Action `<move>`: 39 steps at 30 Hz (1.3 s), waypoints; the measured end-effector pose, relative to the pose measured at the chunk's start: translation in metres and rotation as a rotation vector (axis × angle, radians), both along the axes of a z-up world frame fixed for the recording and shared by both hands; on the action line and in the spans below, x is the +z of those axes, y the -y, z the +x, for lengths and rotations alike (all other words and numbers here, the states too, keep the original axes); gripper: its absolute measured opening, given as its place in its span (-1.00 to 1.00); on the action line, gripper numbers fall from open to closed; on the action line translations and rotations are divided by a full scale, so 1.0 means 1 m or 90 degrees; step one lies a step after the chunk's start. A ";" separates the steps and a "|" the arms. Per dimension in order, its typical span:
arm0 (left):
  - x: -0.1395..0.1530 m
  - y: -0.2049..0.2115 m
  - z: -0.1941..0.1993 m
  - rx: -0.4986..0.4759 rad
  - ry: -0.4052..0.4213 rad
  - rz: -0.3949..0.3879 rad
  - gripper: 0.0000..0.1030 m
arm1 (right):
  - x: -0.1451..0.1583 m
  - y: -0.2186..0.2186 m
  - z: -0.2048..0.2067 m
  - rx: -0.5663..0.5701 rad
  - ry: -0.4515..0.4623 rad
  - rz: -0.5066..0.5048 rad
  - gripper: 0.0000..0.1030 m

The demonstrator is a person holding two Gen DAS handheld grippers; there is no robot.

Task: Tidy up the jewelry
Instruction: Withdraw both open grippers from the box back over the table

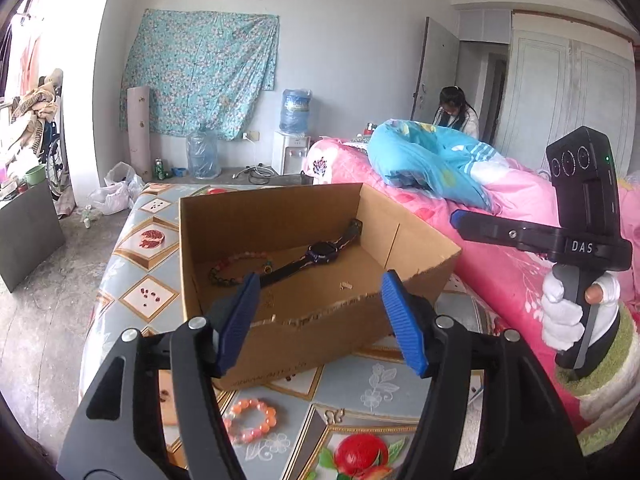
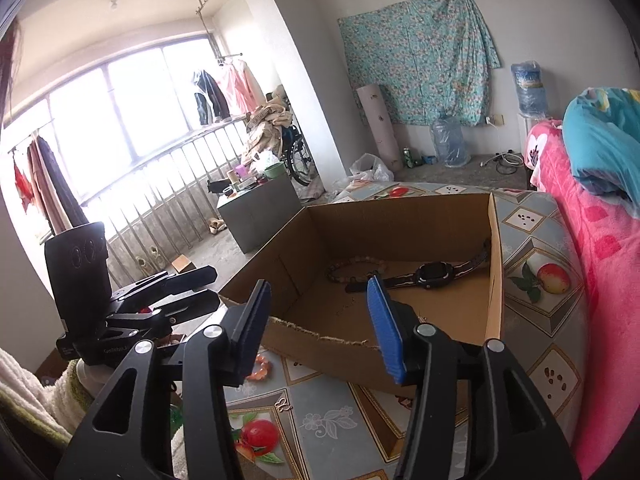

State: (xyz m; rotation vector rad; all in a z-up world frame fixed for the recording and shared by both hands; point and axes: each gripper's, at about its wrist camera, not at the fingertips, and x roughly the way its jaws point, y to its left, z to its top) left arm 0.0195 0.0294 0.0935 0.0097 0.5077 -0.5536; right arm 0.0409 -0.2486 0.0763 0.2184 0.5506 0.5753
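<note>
An open cardboard box [image 1: 280, 208] [image 2: 400, 220] sits on the patterned table. On its floor lie a dark wristwatch [image 1: 322, 251] [image 2: 434, 274], a multicoloured bead bracelet [image 1: 236, 266] [image 2: 352, 266] and a small gold piece [image 1: 346, 286]. An orange bead bracelet [image 1: 252, 420] [image 2: 262, 364] and a small butterfly charm [image 2: 284, 403] lie on the table in front of the box. My left gripper [image 1: 320, 280] hangs open over the box's torn front edge, holding nothing. My right gripper [image 2: 319, 284] is beside it, open and empty too.
A bed with a pink blanket [image 1: 520, 280] and a blue pillow [image 1: 432, 160] runs along the table's right side. A person [image 1: 456, 112] sits beyond the bed. Water bottles [image 1: 202, 152], a dispenser [image 1: 290, 152] and bags stand along the far wall.
</note>
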 end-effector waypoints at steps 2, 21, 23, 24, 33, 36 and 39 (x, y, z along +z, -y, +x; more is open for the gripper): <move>-0.008 -0.008 -0.013 0.003 -0.013 0.014 0.30 | -0.007 -0.006 -0.013 0.012 -0.010 -0.020 0.21; -0.114 -0.007 0.013 0.043 -0.180 0.065 0.33 | -0.119 -0.029 0.007 -0.134 -0.310 -0.196 0.47; -0.122 -0.005 0.019 0.052 -0.204 0.065 0.33 | -0.119 -0.030 0.013 -0.134 -0.315 -0.201 0.51; -0.125 -0.005 0.020 0.053 -0.215 0.060 0.33 | -0.120 -0.030 0.015 -0.136 -0.318 -0.205 0.53; -0.128 0.006 0.005 0.011 -0.234 0.031 0.34 | -0.125 -0.015 0.026 -0.153 -0.337 -0.167 0.88; -0.129 0.005 0.001 0.029 -0.222 0.048 0.33 | -0.127 -0.004 0.013 -0.158 -0.325 -0.128 0.88; -0.130 0.002 -0.002 0.042 -0.208 0.067 0.25 | -0.126 0.002 0.008 -0.158 -0.326 -0.116 0.88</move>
